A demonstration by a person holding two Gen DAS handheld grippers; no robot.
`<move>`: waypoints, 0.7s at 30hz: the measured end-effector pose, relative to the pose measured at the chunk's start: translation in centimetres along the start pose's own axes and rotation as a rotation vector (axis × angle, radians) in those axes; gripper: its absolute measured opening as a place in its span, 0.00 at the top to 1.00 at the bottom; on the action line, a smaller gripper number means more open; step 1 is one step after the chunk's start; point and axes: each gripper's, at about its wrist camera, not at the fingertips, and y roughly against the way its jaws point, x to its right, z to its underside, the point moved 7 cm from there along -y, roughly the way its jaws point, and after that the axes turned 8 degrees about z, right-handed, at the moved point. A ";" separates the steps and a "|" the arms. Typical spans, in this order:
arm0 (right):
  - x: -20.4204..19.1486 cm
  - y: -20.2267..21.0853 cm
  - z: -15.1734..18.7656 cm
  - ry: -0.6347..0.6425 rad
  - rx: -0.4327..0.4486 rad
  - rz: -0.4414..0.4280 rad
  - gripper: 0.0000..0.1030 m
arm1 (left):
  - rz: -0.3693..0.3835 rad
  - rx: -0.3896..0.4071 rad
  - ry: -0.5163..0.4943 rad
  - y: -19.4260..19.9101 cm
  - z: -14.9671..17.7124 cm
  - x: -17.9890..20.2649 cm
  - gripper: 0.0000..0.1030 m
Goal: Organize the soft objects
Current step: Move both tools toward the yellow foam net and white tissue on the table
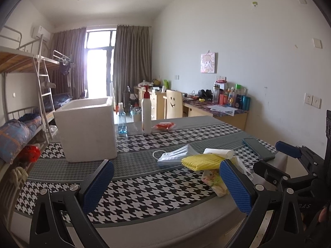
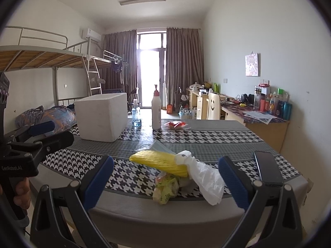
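Both tools are hovering with pads spread apart and gripping nothing: the left tool [image 1: 165, 183] and the right tool [image 2: 166, 179]. Straight ahead of the right tool, the ribbed yellow sponge cloth [image 2: 160, 162] is lying on a crumpled white plastic bag [image 2: 203, 175] and a small green printed packet [image 2: 165, 188], with pale blue face masks [image 1: 175, 155] just beyond. Closing there is risking dragging several pieces together, or nudging the black phone [image 2: 268, 169] lying right of it. The white foam box [image 1: 89, 128] is hiding its inside, and the heap's underside is unclear.
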 end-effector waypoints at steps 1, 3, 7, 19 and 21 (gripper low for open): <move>-0.1 -0.1 0.2 0.001 -0.004 0.001 0.01 | 0.004 -0.005 0.003 -0.3 0.1 0.0 0.01; 0.0 -0.5 0.3 0.005 -0.013 0.009 0.01 | 0.012 -0.017 0.004 -0.8 0.3 0.0 0.01; 0.6 -1.3 0.6 0.000 -0.033 0.010 0.01 | 0.020 -0.035 0.011 -1.9 0.4 0.1 0.01; 1.2 -2.1 -0.1 0.005 -0.058 0.019 0.01 | 0.047 -0.088 0.025 -4.6 0.4 0.6 0.01; 1.4 -2.3 -0.2 0.006 -0.061 0.024 0.01 | 0.054 -0.095 0.023 -5.0 0.4 0.8 0.01</move>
